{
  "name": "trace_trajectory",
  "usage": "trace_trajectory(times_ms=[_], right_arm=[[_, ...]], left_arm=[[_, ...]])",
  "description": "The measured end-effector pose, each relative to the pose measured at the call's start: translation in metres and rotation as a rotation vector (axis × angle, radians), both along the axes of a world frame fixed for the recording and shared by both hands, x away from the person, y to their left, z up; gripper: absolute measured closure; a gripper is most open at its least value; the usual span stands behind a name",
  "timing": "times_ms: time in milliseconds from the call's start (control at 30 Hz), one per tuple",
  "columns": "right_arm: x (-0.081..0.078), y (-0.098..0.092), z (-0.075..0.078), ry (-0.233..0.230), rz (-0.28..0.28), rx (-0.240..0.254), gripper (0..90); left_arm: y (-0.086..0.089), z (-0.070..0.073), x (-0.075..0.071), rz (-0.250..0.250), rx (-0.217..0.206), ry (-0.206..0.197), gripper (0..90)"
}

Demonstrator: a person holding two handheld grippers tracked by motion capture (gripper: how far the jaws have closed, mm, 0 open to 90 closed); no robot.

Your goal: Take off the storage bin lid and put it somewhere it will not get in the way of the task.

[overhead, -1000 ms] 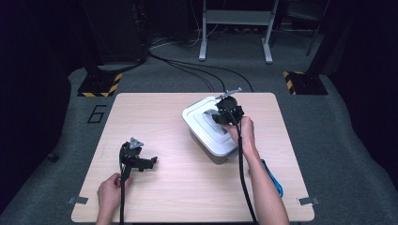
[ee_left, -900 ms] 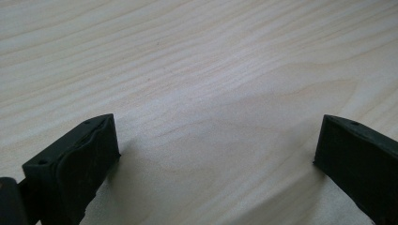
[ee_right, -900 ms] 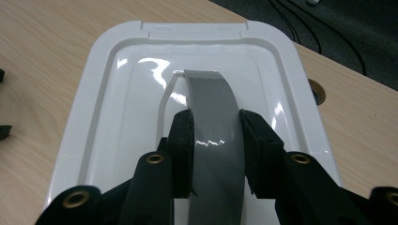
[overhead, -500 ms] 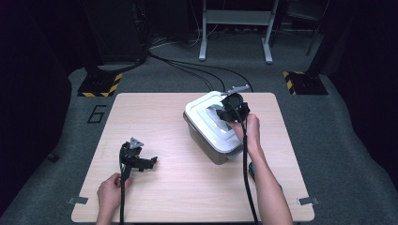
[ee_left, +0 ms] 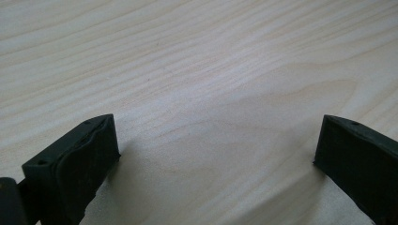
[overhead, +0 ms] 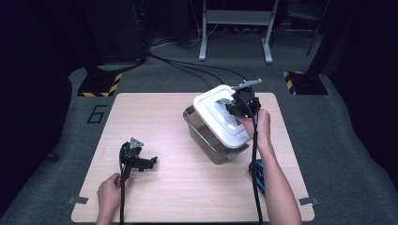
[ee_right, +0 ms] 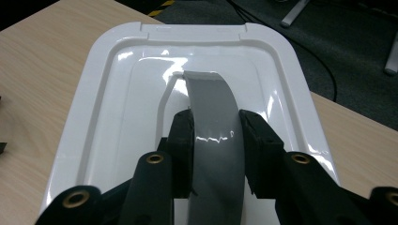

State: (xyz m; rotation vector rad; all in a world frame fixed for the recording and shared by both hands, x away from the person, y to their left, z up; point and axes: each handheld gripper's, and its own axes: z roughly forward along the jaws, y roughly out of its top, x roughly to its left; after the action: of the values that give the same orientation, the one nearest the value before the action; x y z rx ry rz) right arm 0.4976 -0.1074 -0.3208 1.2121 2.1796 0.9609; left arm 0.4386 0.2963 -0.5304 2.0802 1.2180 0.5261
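A clear plastic box (overhead: 211,140) with a white lid (overhead: 213,112) hangs tilted above the right half of the wooden table (overhead: 150,117). My right gripper (overhead: 240,107) is shut on the lid's grey handle (ee_right: 213,126), and its two black pads press the strap from both sides in the right gripper view, with my right gripper (ee_right: 217,124) over the white lid (ee_right: 126,108). My left gripper (overhead: 149,162) lies on the table at the front left, held by a hand. Its jaws stand wide apart over bare wood in the left gripper view, my left gripper (ee_left: 216,140) holding nothing.
A blue object (overhead: 259,172) lies on the table beside the right forearm, partly hidden by it. Cables trail from both grippers toward the front edge. Beyond the table are dark floor, black cables and a metal stand (overhead: 234,28).
The right gripper has risen with the box, which has come off the table and tilted, its near end lower. The left gripper has kept still.
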Motion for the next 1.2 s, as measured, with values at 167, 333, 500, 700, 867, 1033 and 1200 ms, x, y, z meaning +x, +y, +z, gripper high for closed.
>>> trace_trajectory(times_ms=[167,333,500,700,867,1033,1200], right_arm=[[0.0,-0.011,0.004,-0.013,-0.017,-0.003,67.1],[-0.001,-0.023,0.008,-0.014,-0.046,0.009,67.1],[0.0,-0.035,0.01,-0.015,-0.068,0.011,67.1],[0.0,-0.049,0.01,-0.014,-0.097,0.005,67.1],[0.001,-0.059,0.01,-0.018,-0.123,-0.011,67.2],[0.001,-0.07,0.009,-0.019,-0.148,-0.012,67.1],[0.002,-0.086,0.006,-0.017,-0.191,-0.008,67.1]], left_arm=[[-0.001,-0.001,0.0,0.013,-0.014,-0.005,0.0],[-0.001,0.0,0.0,0.011,-0.012,-0.004,0.0],[-0.001,0.0,0.0,0.011,-0.012,-0.004,0.0],[-0.001,0.0,0.0,0.011,-0.012,-0.004,0.0],[-0.001,-0.001,0.0,0.011,-0.012,-0.004,0.0],[-0.001,-0.001,0.0,0.011,-0.012,-0.005,0.0],[-0.001,-0.001,0.0,0.011,-0.012,-0.005,0.0]])
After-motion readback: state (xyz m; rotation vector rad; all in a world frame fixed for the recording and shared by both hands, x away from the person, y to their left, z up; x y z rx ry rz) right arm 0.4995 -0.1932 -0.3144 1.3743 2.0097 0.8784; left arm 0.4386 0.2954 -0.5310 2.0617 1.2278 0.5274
